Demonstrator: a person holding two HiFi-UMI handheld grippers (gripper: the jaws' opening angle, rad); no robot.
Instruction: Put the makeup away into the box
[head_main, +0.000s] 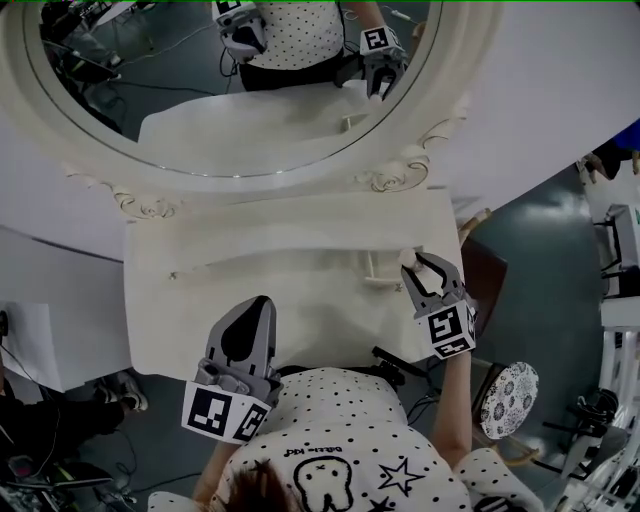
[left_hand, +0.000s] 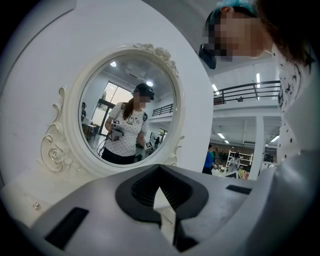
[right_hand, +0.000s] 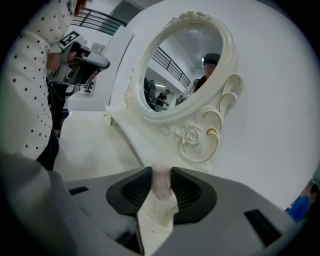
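One pale makeup piece (right_hand: 161, 184) sits pinched between my right gripper's (head_main: 421, 270) jaws. Its end shows just past the tips, over the right side of the white table (head_main: 180, 300). My left gripper (head_main: 258, 306) hangs above the near edge, jaws closed on nothing. An oval mirror (head_main: 230, 90) stands behind. A small white fitting (head_main: 372, 272) just beside the piece is too faint to identify.

White black-dotted shirt (head_main: 330, 410), star and tooth print, grey left gripper (head_main: 258, 306), right gripper (head_main: 425, 275), black-and-white marker cubes (head_main: 225, 412)
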